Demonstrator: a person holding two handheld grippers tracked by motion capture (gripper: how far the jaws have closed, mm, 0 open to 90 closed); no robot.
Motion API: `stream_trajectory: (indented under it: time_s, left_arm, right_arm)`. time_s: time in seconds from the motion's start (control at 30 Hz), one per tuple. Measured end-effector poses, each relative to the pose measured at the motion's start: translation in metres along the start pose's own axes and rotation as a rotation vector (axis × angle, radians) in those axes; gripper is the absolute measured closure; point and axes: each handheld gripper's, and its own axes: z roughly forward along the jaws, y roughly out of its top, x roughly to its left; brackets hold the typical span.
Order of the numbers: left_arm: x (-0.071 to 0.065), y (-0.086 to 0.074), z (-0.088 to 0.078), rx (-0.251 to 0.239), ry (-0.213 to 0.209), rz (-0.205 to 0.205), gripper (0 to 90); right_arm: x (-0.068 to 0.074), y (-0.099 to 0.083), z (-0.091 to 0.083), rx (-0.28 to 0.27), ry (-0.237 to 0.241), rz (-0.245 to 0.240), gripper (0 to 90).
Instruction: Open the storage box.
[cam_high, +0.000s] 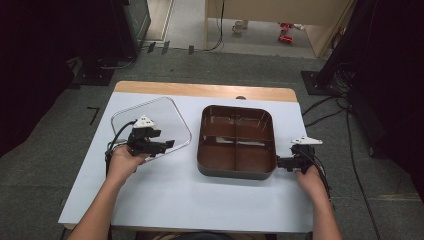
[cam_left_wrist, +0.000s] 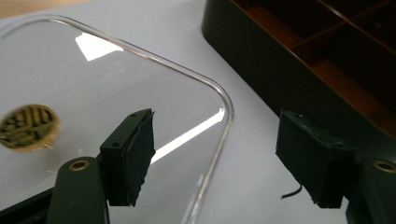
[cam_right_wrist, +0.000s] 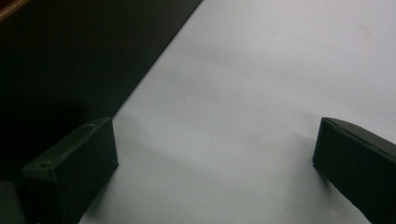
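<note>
Two black pads of the left gripper (cam_left_wrist: 215, 158) stood nearest the lens in the left gripper view, spread apart with nothing pressed between them. One pad (cam_left_wrist: 133, 156) hung over the clear lid (cam_left_wrist: 93, 84), the other over the bare white table top (cam_left_wrist: 187, 28) beside it. That lid lay flat on the table, left of the tray, its rounded corner passing between the two pads without touching either. A round gold sticker (cam_left_wrist: 28, 127) showed on it near its middle.

From above, the left gripper (cam_high: 167, 145) sat at the lid's (cam_high: 165, 115) near right edge, held in the person's left hand (cam_high: 125, 161). Just right of the lid, and apart from it, stood the brown tray (cam_high: 236, 172), square with rounded corners and split by low walls into four parts.

At the tray's near right corner the right gripper (cam_high: 279, 162) rested in the right hand (cam_high: 310, 181), pointing at the tray's side. In the right gripper view its jaws stood wide open over the white table, with one pad (cam_right_wrist: 70, 168) just beside the tray's dark wall (cam_right_wrist: 70, 56); whether it touched could not be told. Grey floor lay around the table (cam_high: 200, 200).
</note>
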Motion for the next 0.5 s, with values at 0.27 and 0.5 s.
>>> stream_trajectory:
  time_s: [0.27, 0.5]
  left_arm:
    - [-0.024, -0.017, 0.013, 0.027, -0.043, 0.059, 27.3]
    - [-0.035, -0.025, 0.031, 0.095, -0.078, 0.102, 27.3]
  right_arm:
    - [0.000, 0.000, 0.000, 0.001, -0.001, -0.001, 0.0]
    - [0.000, 0.000, 0.000, 0.002, 0.000, 0.001, 0.0]
